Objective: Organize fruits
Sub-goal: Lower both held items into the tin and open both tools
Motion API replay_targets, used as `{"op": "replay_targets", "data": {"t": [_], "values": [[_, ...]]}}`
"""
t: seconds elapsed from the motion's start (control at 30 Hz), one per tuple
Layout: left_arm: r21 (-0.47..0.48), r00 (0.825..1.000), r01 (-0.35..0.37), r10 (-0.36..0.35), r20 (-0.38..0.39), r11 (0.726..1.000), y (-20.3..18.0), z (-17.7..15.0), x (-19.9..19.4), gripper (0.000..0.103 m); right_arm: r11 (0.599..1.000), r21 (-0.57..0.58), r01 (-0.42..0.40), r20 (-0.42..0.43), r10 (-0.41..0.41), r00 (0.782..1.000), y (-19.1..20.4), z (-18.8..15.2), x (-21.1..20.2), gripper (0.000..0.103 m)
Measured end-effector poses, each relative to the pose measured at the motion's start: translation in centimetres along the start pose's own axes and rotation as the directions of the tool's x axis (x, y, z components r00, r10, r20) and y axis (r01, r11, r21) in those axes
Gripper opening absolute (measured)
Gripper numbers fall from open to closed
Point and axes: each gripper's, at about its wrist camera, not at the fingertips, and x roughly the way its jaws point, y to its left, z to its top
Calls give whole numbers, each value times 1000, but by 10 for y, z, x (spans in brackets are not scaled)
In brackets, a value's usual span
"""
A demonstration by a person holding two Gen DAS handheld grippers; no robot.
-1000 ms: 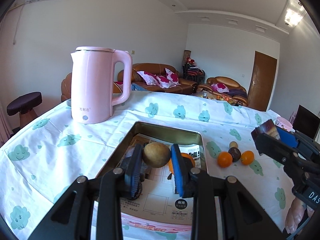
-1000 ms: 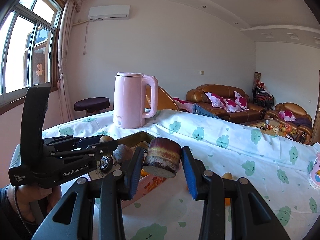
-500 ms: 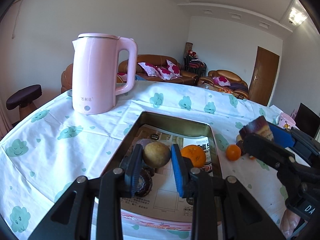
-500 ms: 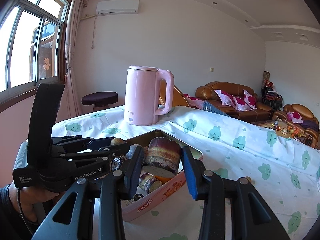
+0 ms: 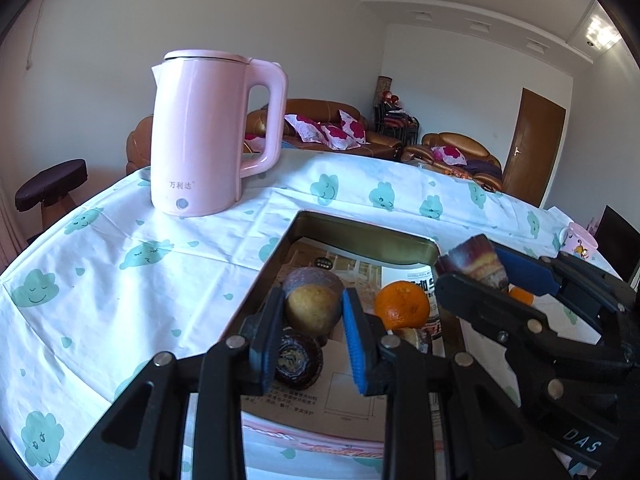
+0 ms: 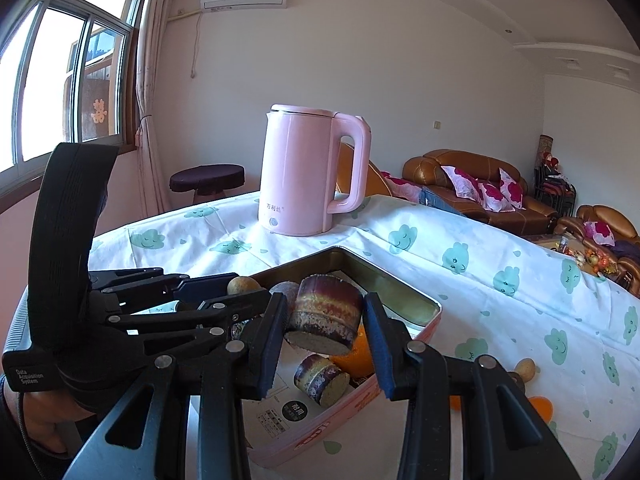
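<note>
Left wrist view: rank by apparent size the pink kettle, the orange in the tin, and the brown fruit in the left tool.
1. pink kettle, by far the largest.
2-3. orange and brown fruit: about alike; the fruit is nearer the camera, so unranked.

The table [image 5: 120, 264] wears a white cloth [image 6: 480, 276] printed with green clouds. A pink kettle [image 5: 208, 136] stands far left. The tin [image 5: 360, 232] sits near the middle. To its right small fruits [image 6: 538, 406] lie loose on the cloth, and a pink cup [image 5: 580, 236] farther right.
</note>
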Motion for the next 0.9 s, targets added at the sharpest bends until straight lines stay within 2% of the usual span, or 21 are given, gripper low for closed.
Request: {"op": "replay_targets", "data": {"t": [0.77,0.9], "values": [[-12,999,-39,39,-22,999,10,-4,-5,31,998,38,-43,-119,47,992,-1,-5,43,41],[-12,999,-45,45,-26,999,12,-4,-5,32,996,49,-73,-143,79,987,-1,-7,48,42]]}}
